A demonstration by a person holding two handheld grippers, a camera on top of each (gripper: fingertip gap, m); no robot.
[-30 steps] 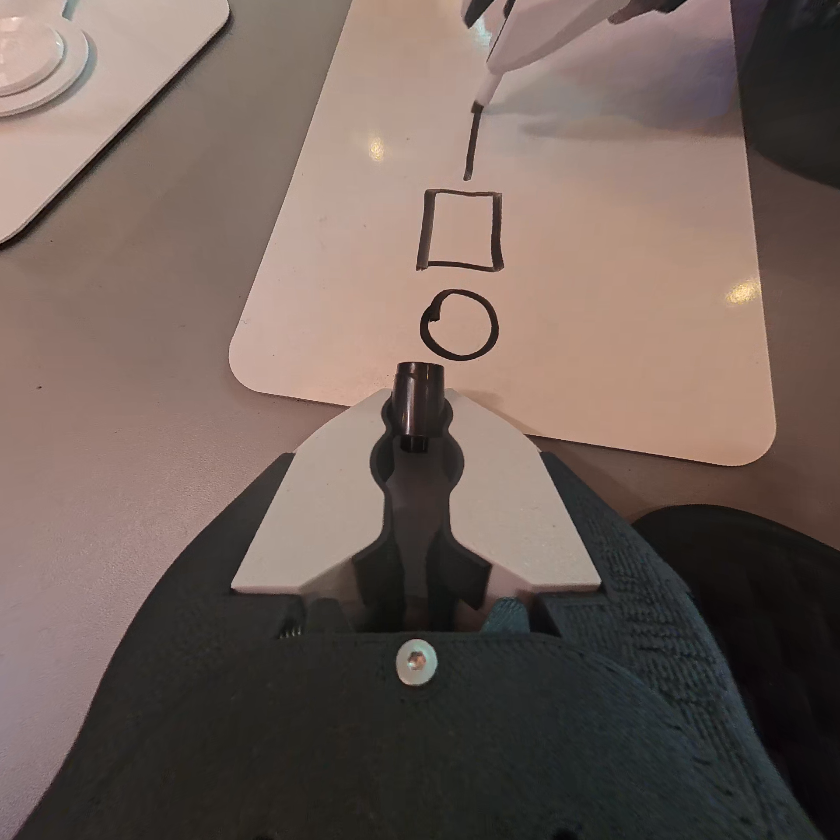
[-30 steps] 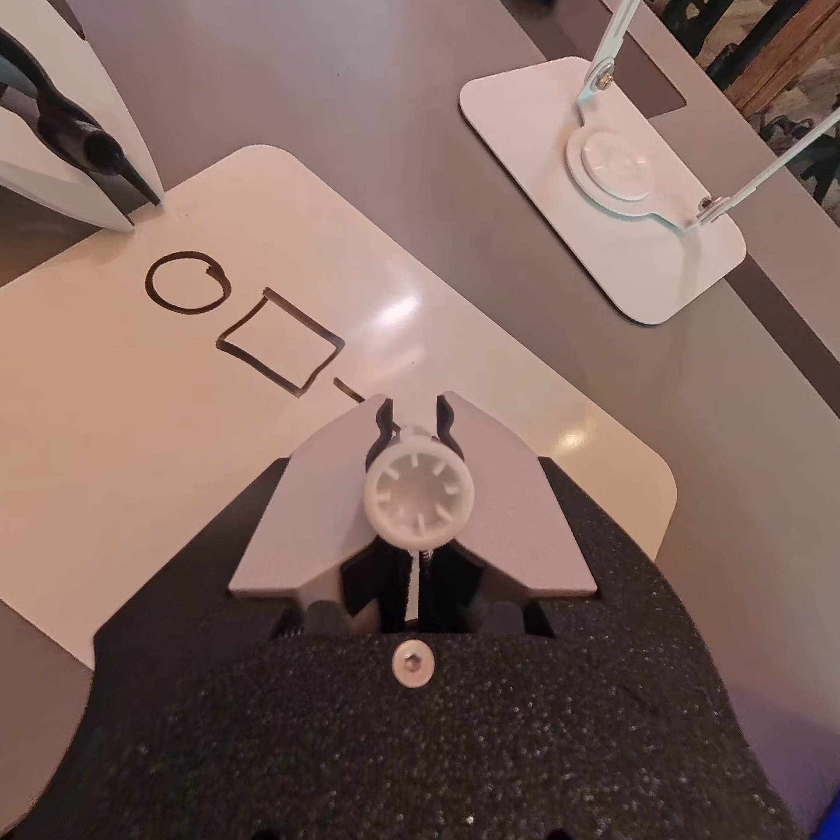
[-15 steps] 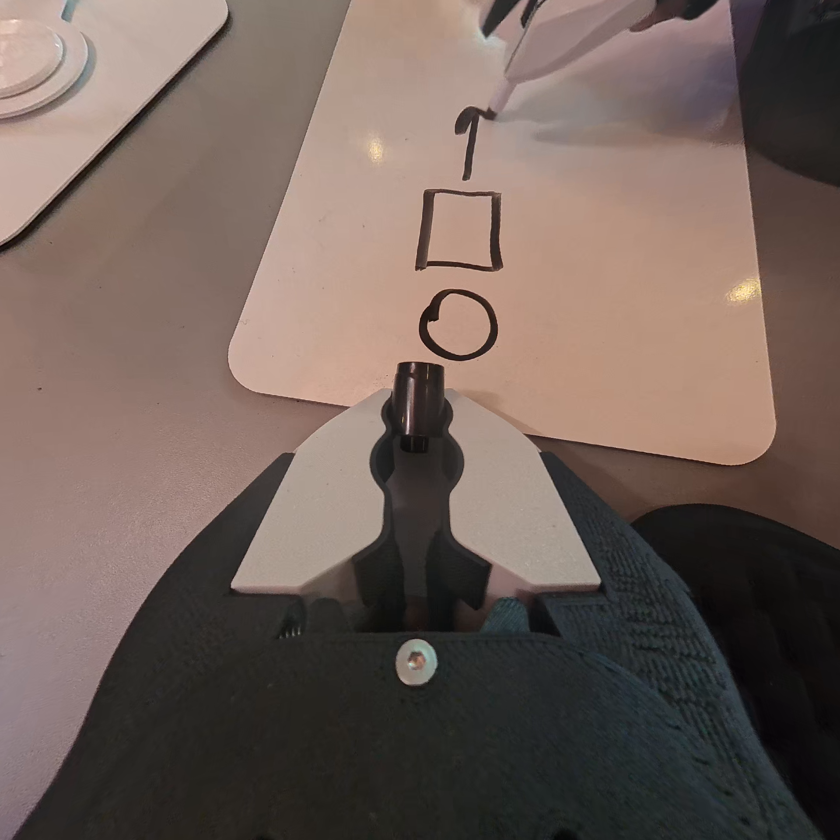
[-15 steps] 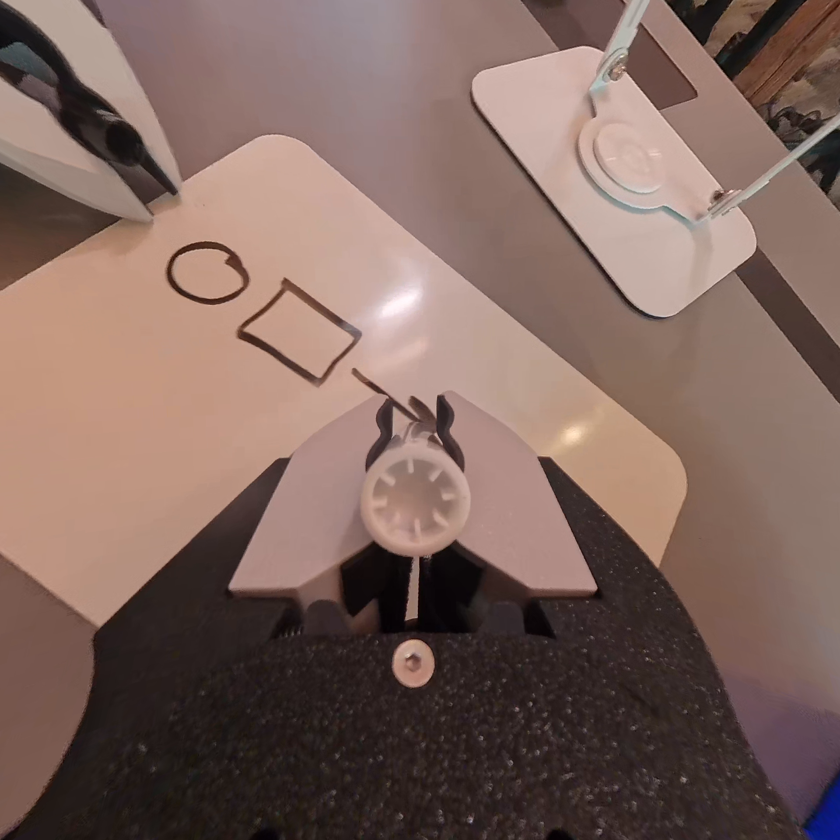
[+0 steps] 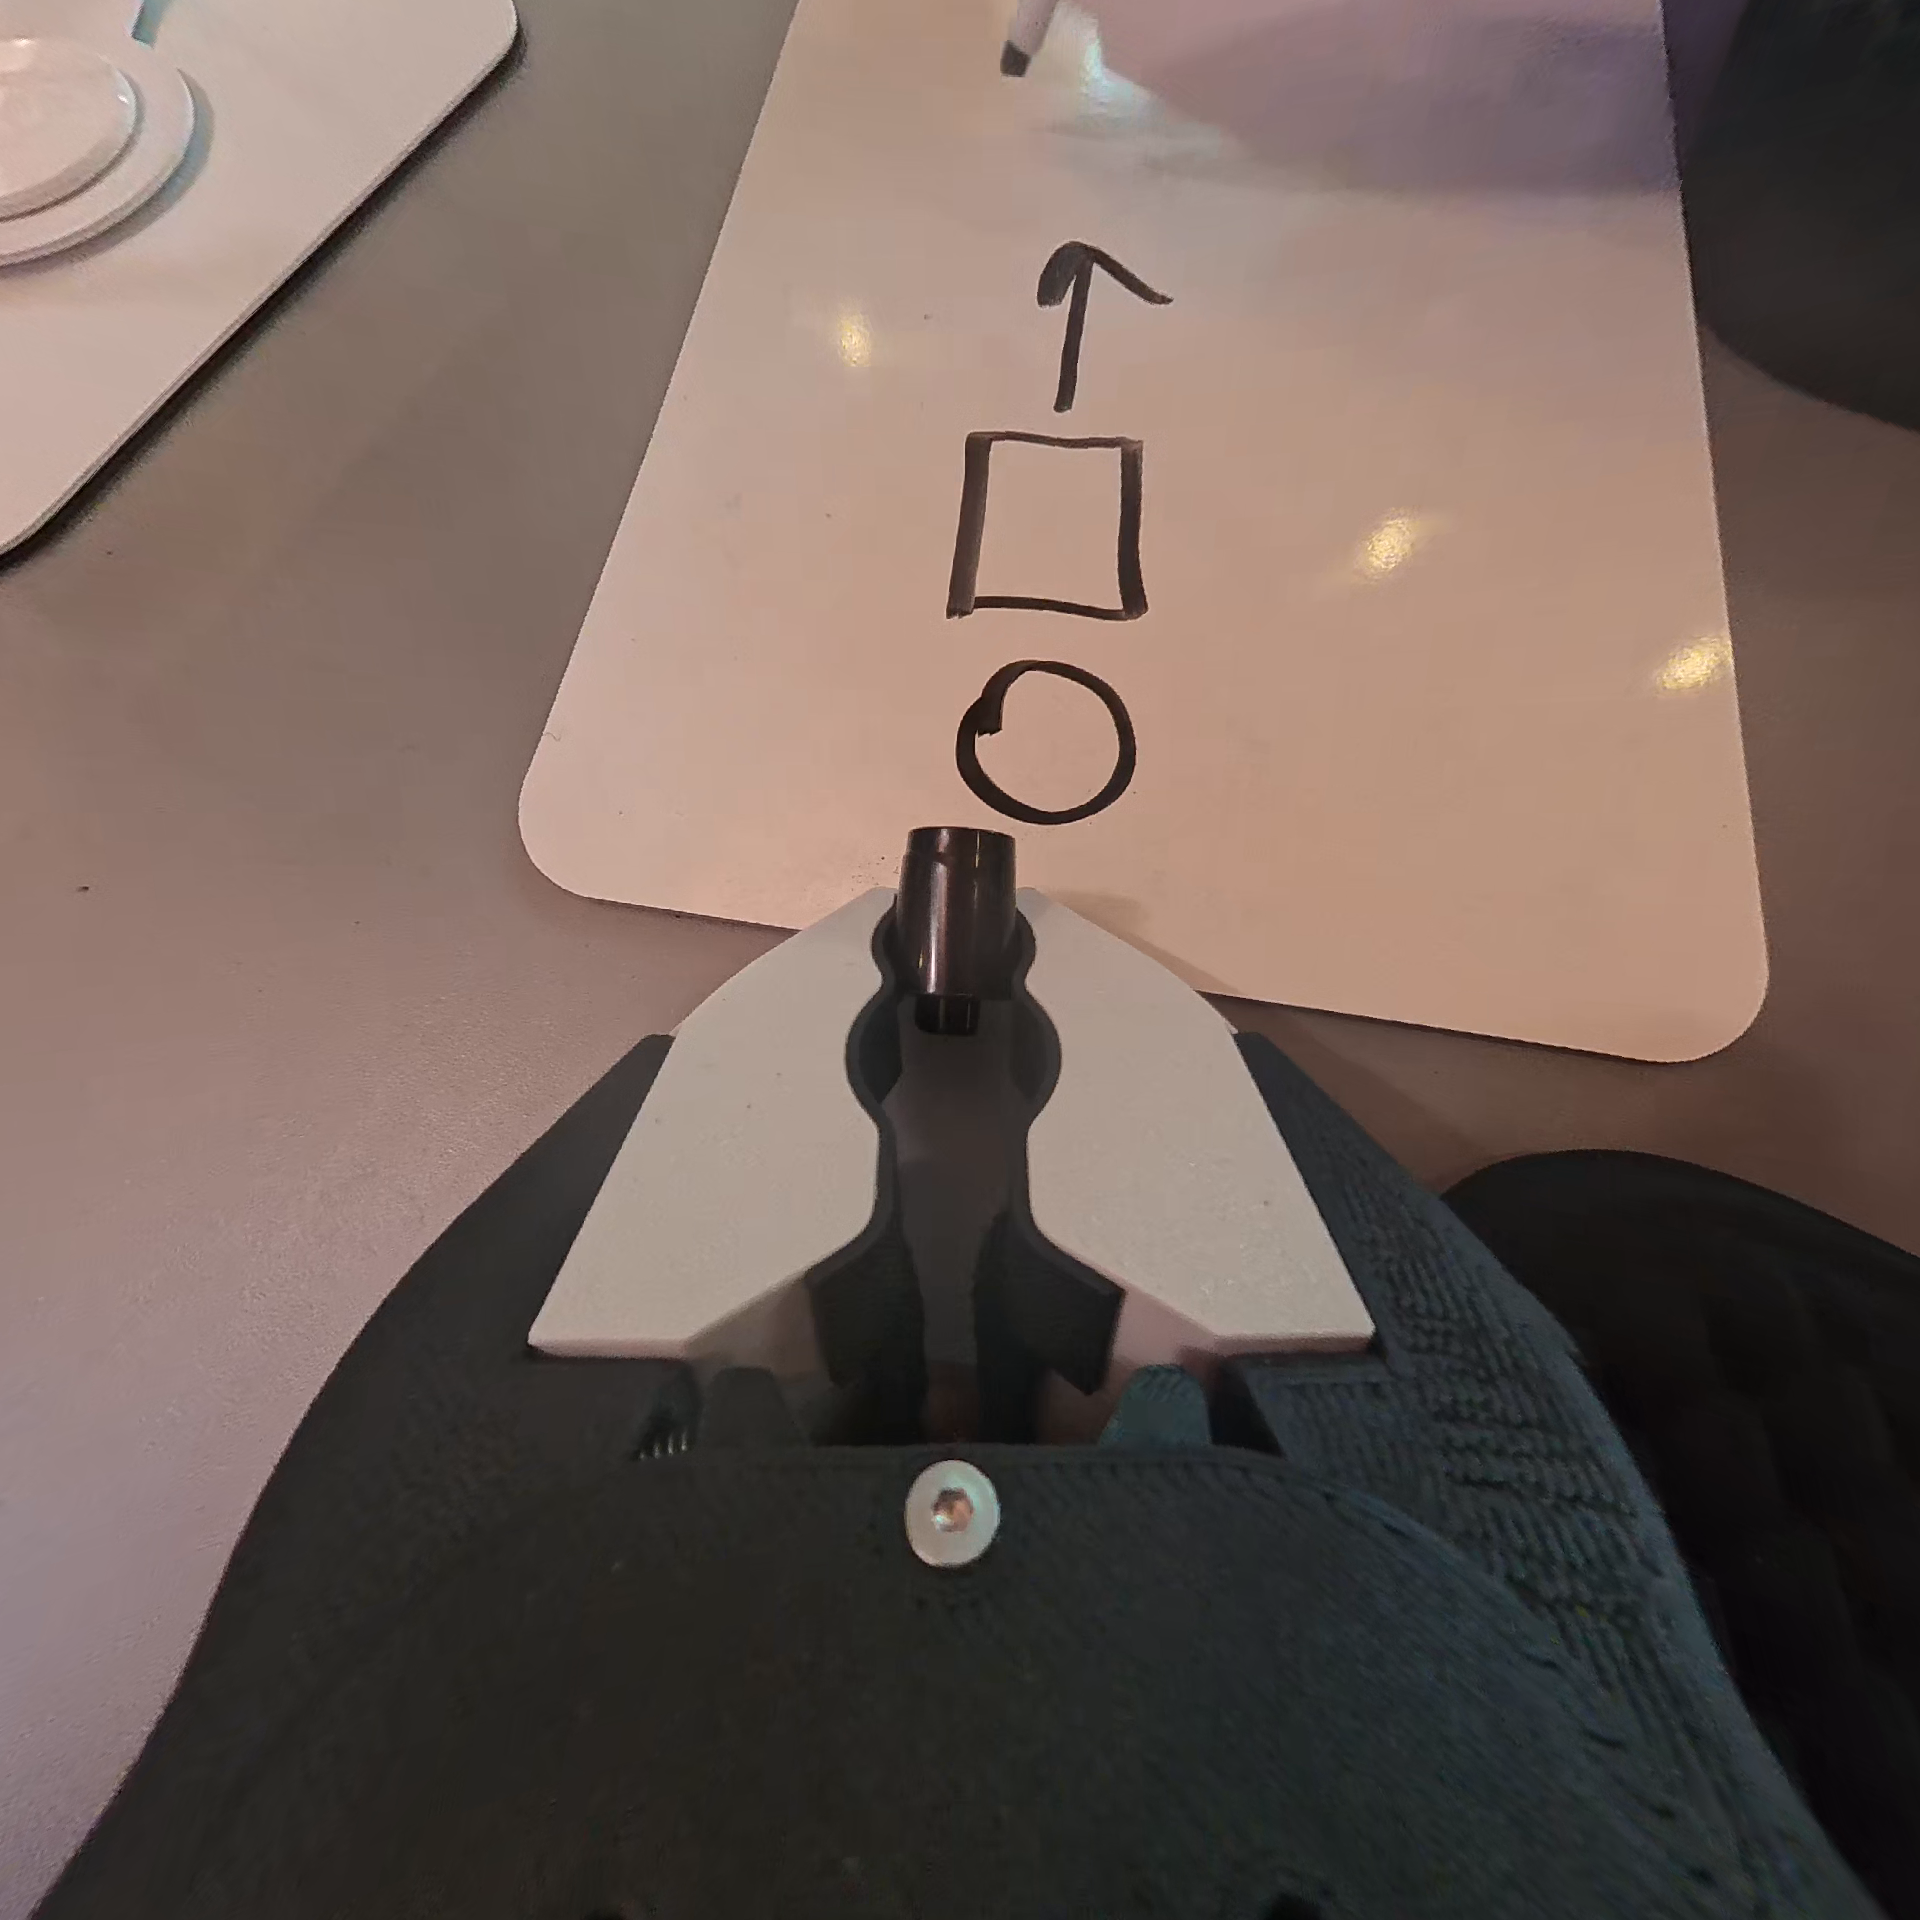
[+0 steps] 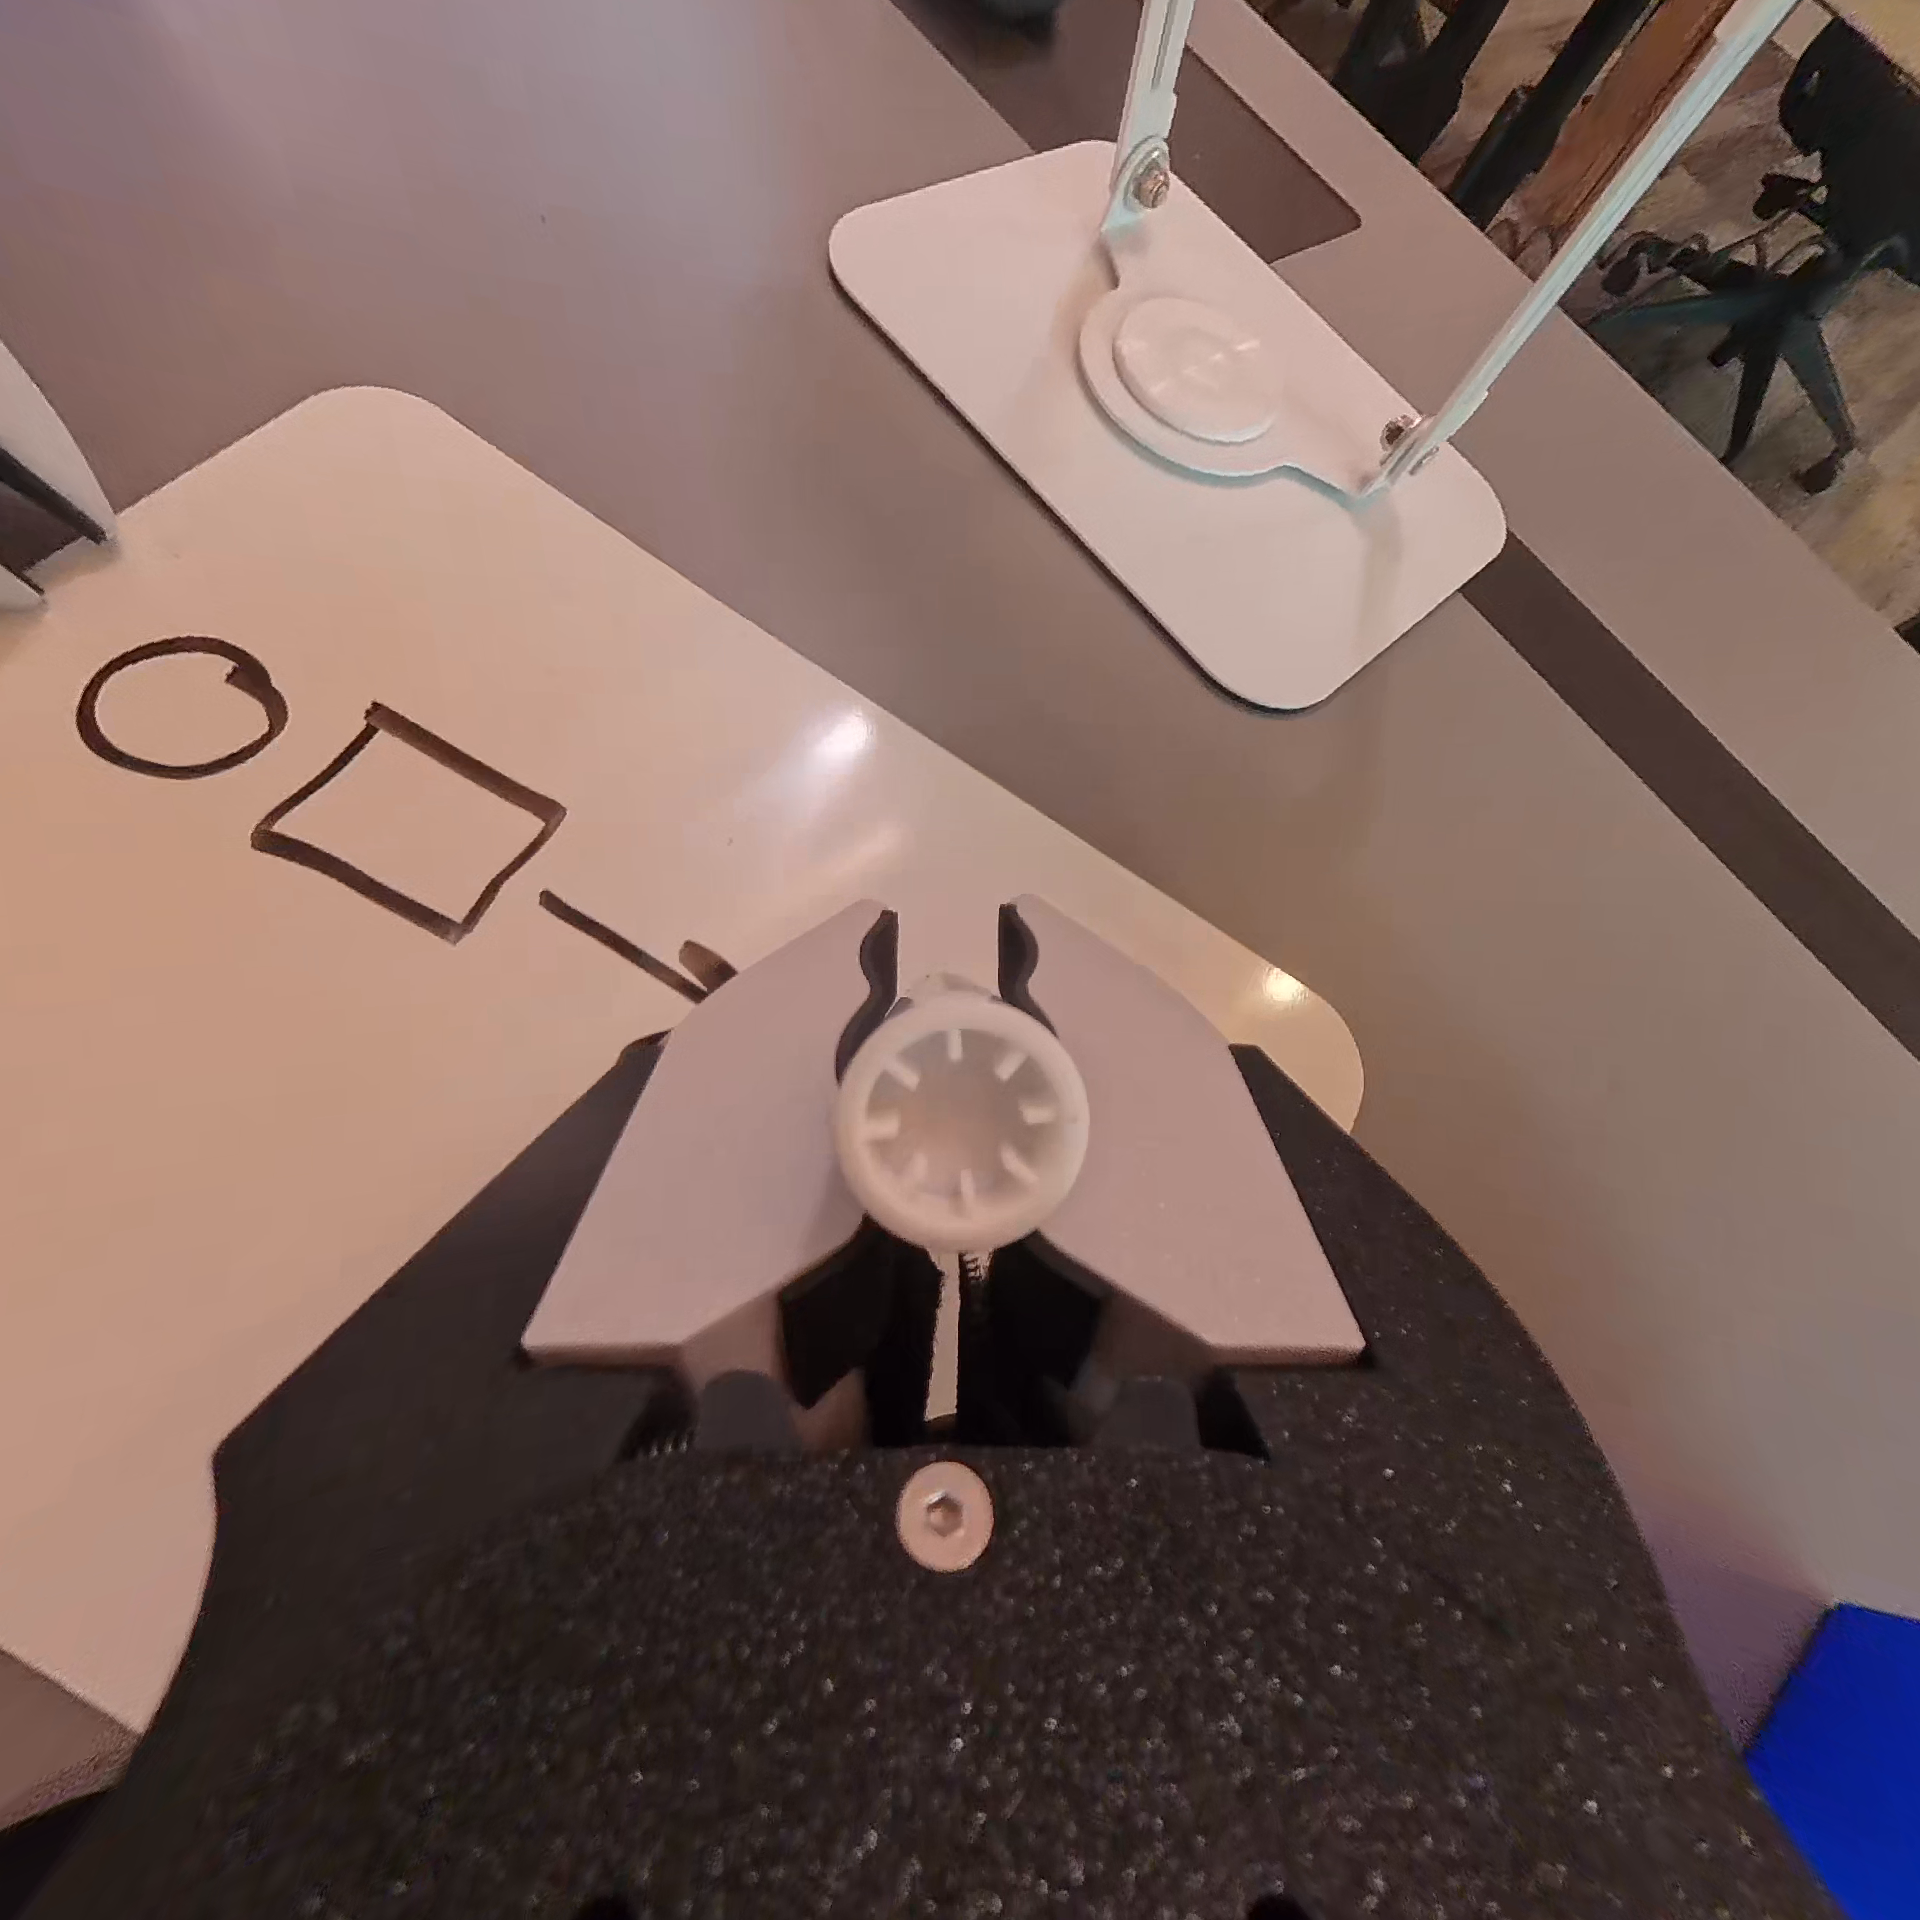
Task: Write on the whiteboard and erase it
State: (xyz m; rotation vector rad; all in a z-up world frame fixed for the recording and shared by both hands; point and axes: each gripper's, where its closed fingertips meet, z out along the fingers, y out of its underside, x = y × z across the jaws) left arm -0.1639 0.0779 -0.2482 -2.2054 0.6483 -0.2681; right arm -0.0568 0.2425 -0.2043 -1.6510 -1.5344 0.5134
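Since 1 s ago the arrow (image 5: 1086,322) got its head, & the pen tip (image 5: 1013,47) is now lifted off & pulled back past it, up at the far end of the whiteboard (image 5: 1403,727)

Going left to right on the table (image 5: 260,831): a white lamp base (image 5: 260,208) sits far left, apart from the board. Next is the board, flat on the table, w/ 3 black drawings in a row: circle (image 5: 1044,743) closest, then square (image 5: 1049,525), then the arrow

Left claw (image 5: 951,940) sits at the near edge of the board, squeezed tight on the black pen cap (image 5: 956,914), open end facing the drawings. Right claw (image 6: 945,961) is squeezed tight on the white pen (image 6: 961,1127); you see its round back end, tip hidden under it in that view

Writing looks done, I think. Next is prob cap on, then wipe. No eraser seen in either view

What could go wrong:
- cap & tip not lined up, so the wet tip hits the cap rim or the claw & leaves ink
- pen slips or tilts in the claw if pushed too hard into the cap
- claw or sleeve drags over fresh ink & smears it
- board slides on the smooth table when wiped, nothing holds it down
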